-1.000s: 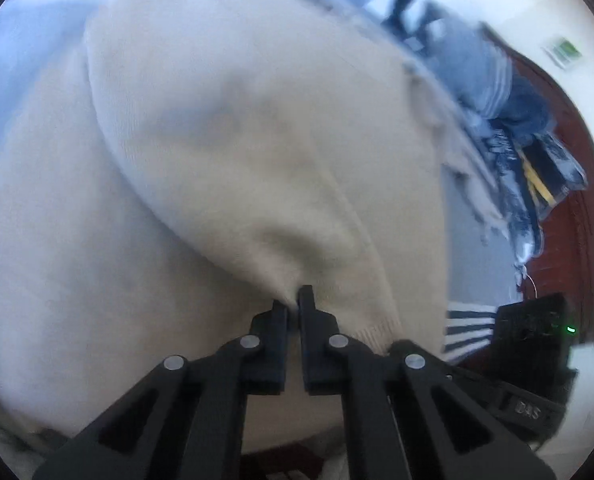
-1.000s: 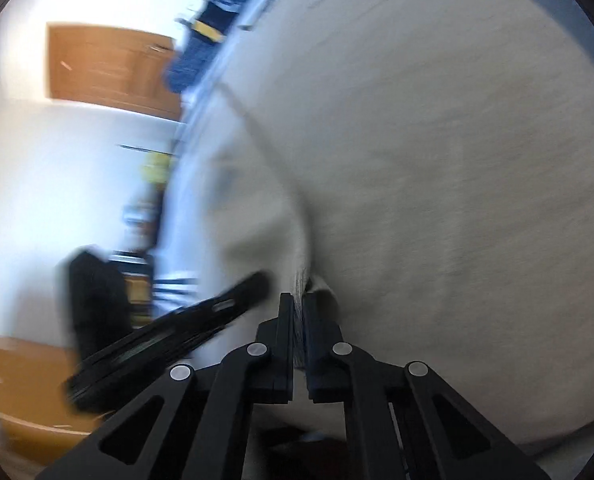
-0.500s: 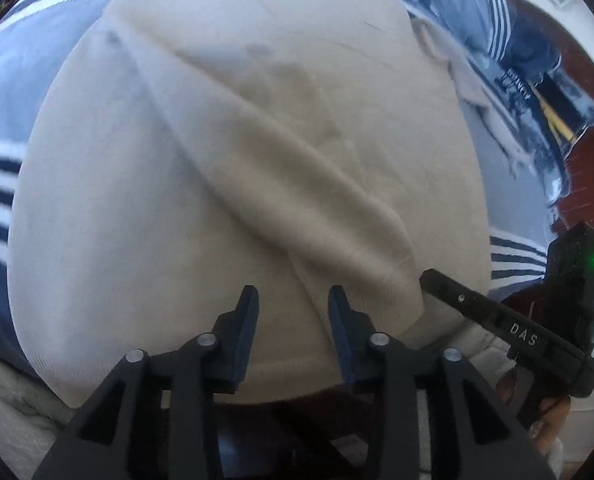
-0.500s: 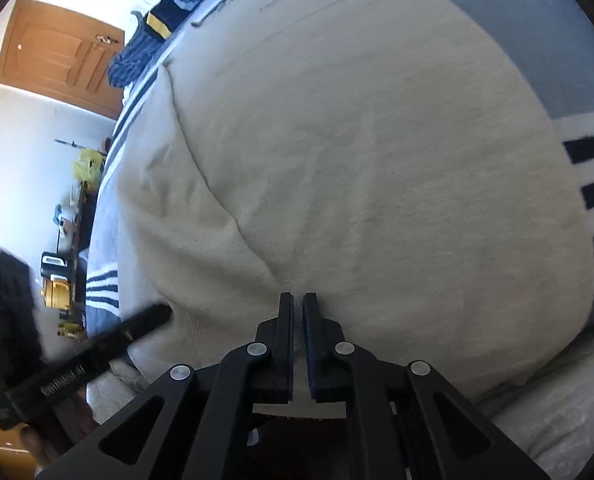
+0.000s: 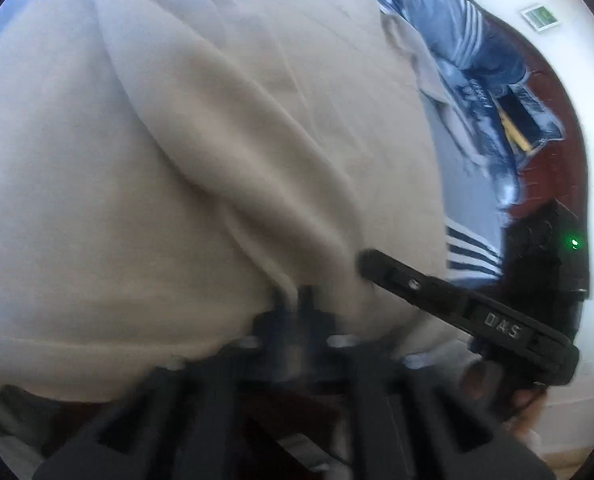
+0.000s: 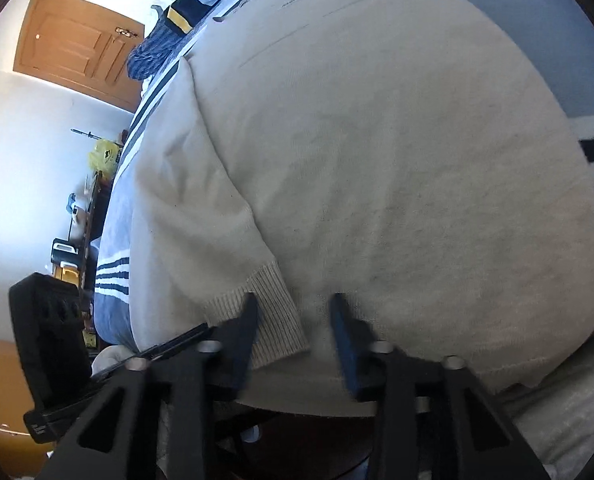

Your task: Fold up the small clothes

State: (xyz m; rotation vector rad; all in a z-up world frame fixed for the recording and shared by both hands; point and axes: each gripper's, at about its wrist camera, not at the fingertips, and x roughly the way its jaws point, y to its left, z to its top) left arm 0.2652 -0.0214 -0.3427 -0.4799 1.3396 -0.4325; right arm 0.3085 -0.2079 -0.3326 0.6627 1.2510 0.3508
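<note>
The left gripper [image 5: 294,296] has just been closing and now pinches a raised ridge of the cream sweater [image 5: 145,208] between its blurred tips, just in from the near hem. That hem runs across directly below its fingers, with a darker gap under it. From the pinch a long fold climbs up and to the left across the cloth. Just to its right, the other tool's dark finger lies tip-down on the same sweater. The right gripper [image 6: 297,320] stands wide. The sleeve's ribbed cuff [image 6: 271,312] lies in the gap beside the left-hand finger [image 6: 249,328], and neither pad presses on it. The sweater's near hem passes under both fingers. Ahead of this gripper the body of the sweater lies flat and smooth. To its left the folded sleeve's edge runs away towards the far side. Beyond the sweater's edges the striped grey bedspread [image 6: 557,40] shows bare on the right and in a narrow strip on the left. A heap of blue clothes [image 6: 165,40] lies at its far end, and a wooden door [image 6: 77,48] stands behind.
</note>
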